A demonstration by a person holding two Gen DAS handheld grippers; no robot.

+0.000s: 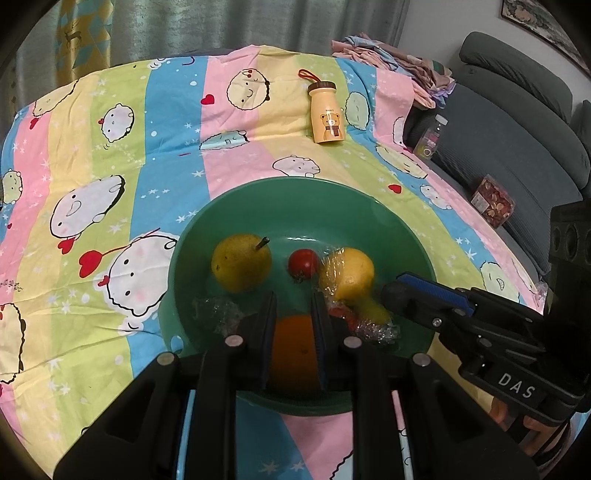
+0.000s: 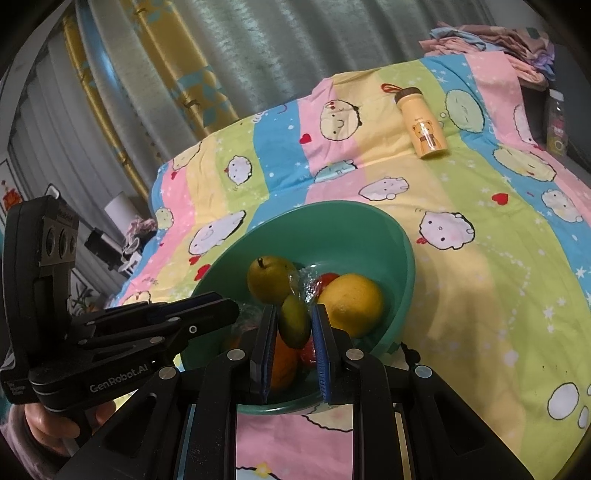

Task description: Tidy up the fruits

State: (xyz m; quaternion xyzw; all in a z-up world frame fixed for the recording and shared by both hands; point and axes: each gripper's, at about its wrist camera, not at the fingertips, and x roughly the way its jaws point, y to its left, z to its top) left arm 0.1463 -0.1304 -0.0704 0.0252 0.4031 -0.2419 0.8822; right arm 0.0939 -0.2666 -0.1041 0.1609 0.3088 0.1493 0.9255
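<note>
Gripping an orange [image 1: 293,347] low against the near wall of a green bowl [image 1: 295,206], the left gripper [image 1: 293,299] has a pad pressed to each side of the fruit. The right gripper [image 2: 294,310] enters the bowl from its right side and is clamped on a small yellow-green fruit [image 2: 293,321]. A hand [image 2: 48,424] holds the left tool's handle.

The bowl sits on a striped, cartoon-printed cloth [image 1: 110,147] that covers the whole surface. Grey-green curtains [image 1: 221,26] hang behind the bowl and a grey sofa [image 1: 498,147] stands to its right.

Inside the bowl, counted: one pear [image 1: 240,262] at the left, one tomato [image 1: 303,262] at the centre, one large yellow citrus [image 1: 347,273] in clear film at the right, the one orange, the one small fruit, and a red piece under film that cannot be identified. One wad of crumpled film [image 1: 218,310] lies below the pear.

Beyond the bowl stands one yellow bear-printed flask [image 1: 327,114]. Farther right are one pile of folded clothes [image 1: 388,55], one clear bottle [image 1: 430,136] and one red box [image 1: 493,203].
</note>
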